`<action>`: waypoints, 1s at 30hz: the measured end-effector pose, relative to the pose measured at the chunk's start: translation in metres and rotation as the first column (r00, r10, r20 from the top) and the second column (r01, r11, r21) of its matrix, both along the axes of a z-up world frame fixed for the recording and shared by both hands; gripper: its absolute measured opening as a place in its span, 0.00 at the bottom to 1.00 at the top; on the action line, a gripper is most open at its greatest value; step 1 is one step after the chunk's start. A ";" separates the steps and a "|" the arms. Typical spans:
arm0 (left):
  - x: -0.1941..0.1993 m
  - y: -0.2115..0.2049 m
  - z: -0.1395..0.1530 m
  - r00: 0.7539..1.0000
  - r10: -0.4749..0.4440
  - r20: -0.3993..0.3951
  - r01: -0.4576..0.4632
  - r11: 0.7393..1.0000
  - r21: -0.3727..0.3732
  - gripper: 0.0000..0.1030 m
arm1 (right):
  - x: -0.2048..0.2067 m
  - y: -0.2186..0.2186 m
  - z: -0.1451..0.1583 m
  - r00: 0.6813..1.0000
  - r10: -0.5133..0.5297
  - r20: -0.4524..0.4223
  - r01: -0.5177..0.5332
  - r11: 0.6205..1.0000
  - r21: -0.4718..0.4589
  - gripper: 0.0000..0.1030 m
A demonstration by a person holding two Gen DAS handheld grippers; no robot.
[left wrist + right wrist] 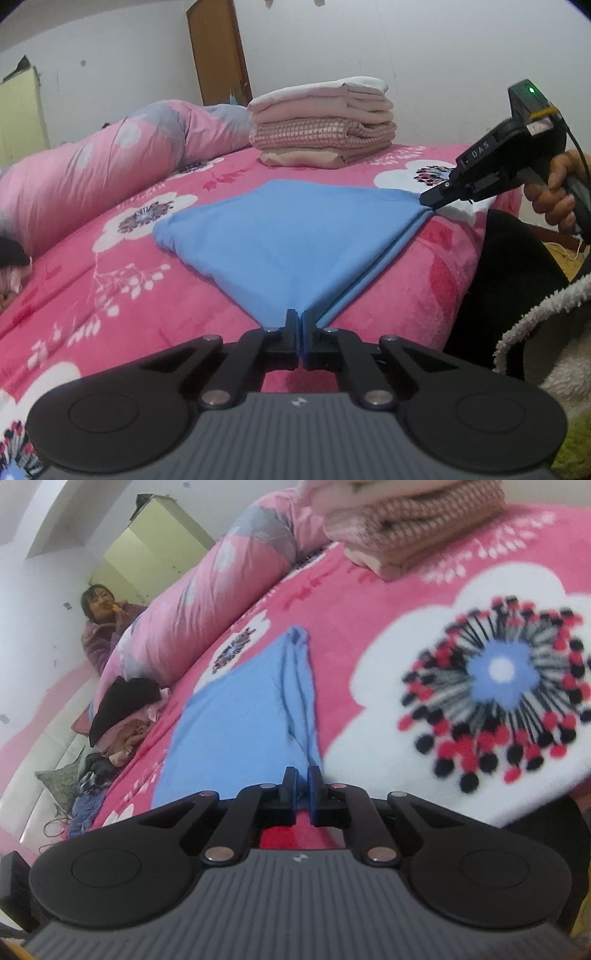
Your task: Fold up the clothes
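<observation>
The left gripper [299,325] is clenched on the near corner of the blue garment [288,240], the cloth pinched flat between its jaws with no gap showing. The right gripper [303,786] is likewise clamped on the opposite near corner of the same garment [236,731]; in the left wrist view it [430,199] is seen from the side, its tips closed on the cloth edge, held in a person's hand [554,195].

The blue garment lies spread on the pink floral blanket [110,295] near the bed's front edge, already doubled: two layered edges run between the two held corners. Its far side rests flat on the blanket and appears rumpled in the right wrist view.

Behind the garment, well apart from it, stands a stack of folded clothes [321,122], pale pink and white pieces over a checked one. To the left of the stack a rolled pink and grey quilt [110,166] lies along the bed. A heap of unfolded dark and pink clothes [118,716] sits at the far end of the bed beside the quilt. A brown door [218,51] stands in the back wall. A seated person [107,627] is visible beyond the quilt.
</observation>
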State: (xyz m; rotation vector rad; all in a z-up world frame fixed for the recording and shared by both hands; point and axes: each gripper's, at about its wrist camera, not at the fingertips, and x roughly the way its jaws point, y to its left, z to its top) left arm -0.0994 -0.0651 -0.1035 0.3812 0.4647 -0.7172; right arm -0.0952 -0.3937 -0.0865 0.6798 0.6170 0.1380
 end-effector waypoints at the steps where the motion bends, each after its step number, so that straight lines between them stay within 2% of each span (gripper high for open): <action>1: 0.001 0.001 0.000 1.000 0.003 -0.012 -0.004 1.000 -0.007 0.02 | -0.001 0.000 -0.001 1.000 -0.002 0.005 0.002 1.000 -0.006 0.05; 4: 0.005 0.006 0.000 0.998 0.014 -0.054 -0.016 1.000 -0.027 0.12 | -0.003 0.000 0.001 1.000 -0.001 0.011 0.001 1.000 -0.031 0.07; 6: 0.006 0.012 0.003 0.996 0.038 -0.079 -0.041 0.998 -0.044 0.24 | -0.005 -0.001 0.007 1.000 -0.009 0.013 0.010 0.998 -0.064 0.11; 12: 0.010 0.041 0.019 0.982 0.143 -0.125 -0.159 0.978 -0.134 0.30 | -0.019 -0.009 0.034 0.993 -0.070 0.096 0.087 0.978 -0.188 0.14; 14: 0.013 0.045 0.026 0.979 0.157 -0.131 -0.178 0.968 -0.174 0.37 | -0.019 0.001 0.047 0.988 -0.040 0.152 0.078 0.963 -0.256 0.14; 17: 0.025 0.037 0.034 0.979 0.148 -0.140 -0.176 0.961 -0.215 0.44 | -0.009 0.031 0.059 0.976 0.078 0.205 0.007 0.924 -0.383 0.14; 20: 0.036 0.020 0.034 0.982 0.117 -0.146 -0.150 0.961 -0.234 0.47 | 0.006 0.057 0.055 0.965 0.180 0.189 -0.076 0.885 -0.459 0.12; 25: 0.047 -0.005 0.001 0.967 0.139 -0.214 -0.173 0.973 -0.150 0.47 | 0.015 0.067 0.022 0.974 0.213 0.074 -0.144 0.839 -0.525 0.11; 27: 0.045 -0.005 -0.006 0.965 0.140 -0.220 -0.174 0.974 -0.145 0.49 | 0.007 0.060 0.012 0.973 0.218 0.080 -0.146 0.843 -0.517 0.11; 30: 0.043 0.003 -0.003 0.964 0.130 -0.232 -0.171 0.971 -0.164 0.54 | 0.004 0.054 0.016 0.971 0.231 0.065 -0.168 0.850 -0.500 0.11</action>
